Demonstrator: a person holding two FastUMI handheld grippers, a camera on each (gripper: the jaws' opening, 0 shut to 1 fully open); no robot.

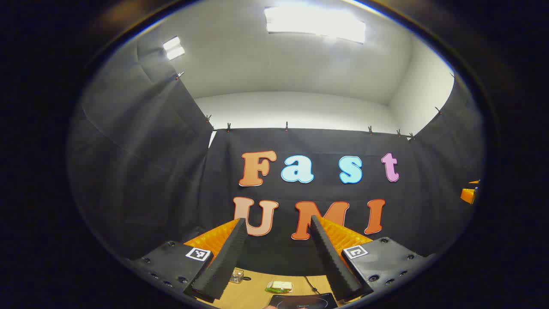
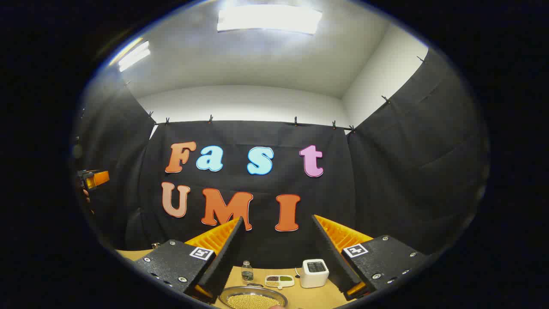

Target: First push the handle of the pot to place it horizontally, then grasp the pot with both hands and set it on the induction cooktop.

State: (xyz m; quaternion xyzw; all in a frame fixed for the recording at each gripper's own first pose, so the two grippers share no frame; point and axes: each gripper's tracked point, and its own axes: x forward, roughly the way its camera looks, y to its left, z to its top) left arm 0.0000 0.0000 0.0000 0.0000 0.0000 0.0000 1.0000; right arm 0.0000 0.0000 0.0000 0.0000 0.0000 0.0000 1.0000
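Note:
In the right gripper view, a round metal pot [image 2: 252, 299] holding yellow grains sits on the wooden table at the bottom edge, below and between my fingers; its handle is hidden. My right gripper [image 2: 278, 219] is open, raised above the table and aimed at the back wall. The black induction cooktop [image 1: 302, 301] lies at the bottom of the left gripper view, partly cut off. My left gripper [image 1: 278, 221] is open as well, held high with nothing between its fingers. Each gripper appears at the edge of the other's view: the right gripper [image 1: 469, 193] and the left gripper [image 2: 93, 178], held by a hand.
A small glass bottle [image 2: 246, 271], a divided dish of beans [image 2: 279, 280] and a white box-shaped device [image 2: 314, 273] stand behind the pot. Near the cooktop are a small glass jar [image 1: 236, 276], a little dish [image 1: 279, 286] and a thin cable [image 1: 309, 283]. Black cloth walls close the booth.

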